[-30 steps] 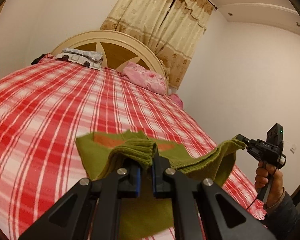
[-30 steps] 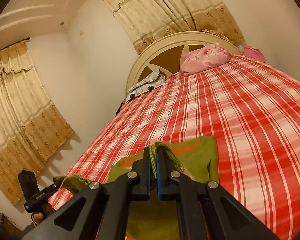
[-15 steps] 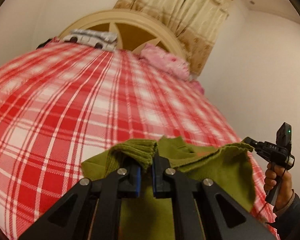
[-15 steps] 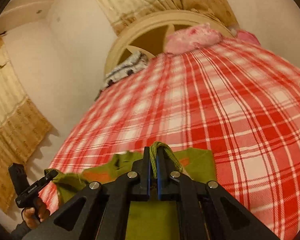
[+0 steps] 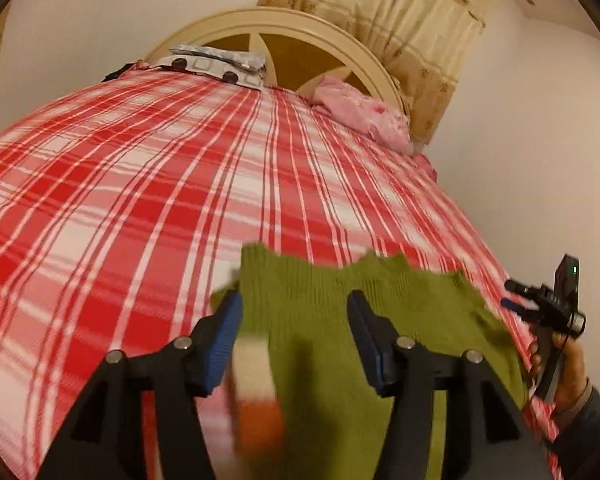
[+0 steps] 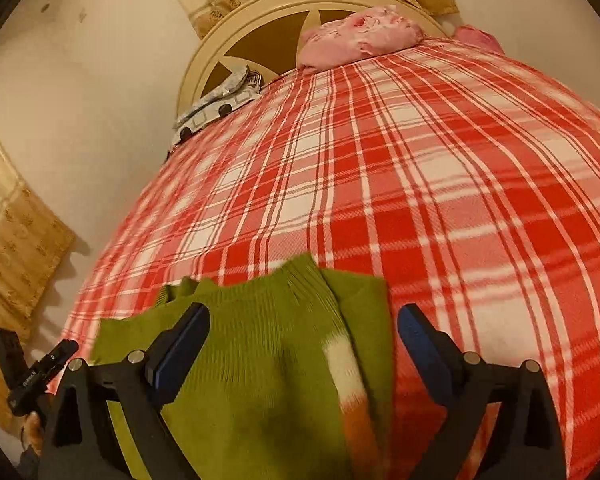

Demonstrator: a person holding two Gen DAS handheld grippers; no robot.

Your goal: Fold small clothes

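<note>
A small green ribbed knit garment (image 5: 340,312) with a white and orange stripe lies on the red plaid bed (image 5: 140,200). My left gripper (image 5: 294,312) is open and empty, its jaws wide apart just above the garment's near left part. My right gripper (image 6: 304,328) is also open and empty over the garment (image 6: 260,344), with the white and orange stripe (image 6: 346,376) between its jaws. The right gripper shows in the left wrist view (image 5: 512,294) at the garment's right edge. The left gripper shows in the right wrist view (image 6: 66,350) at the far left.
A pink pillow (image 5: 360,112) and a grey-white folded item (image 5: 220,62) lie by the cream headboard (image 5: 284,28). Curtains (image 5: 400,20) hang behind. A wall runs along the bed's right side, and another curtain (image 6: 12,240) hangs at its left side.
Both grippers moved down and forward over the bed, then opened and let go of the green garment, which now lies on the bed.
</note>
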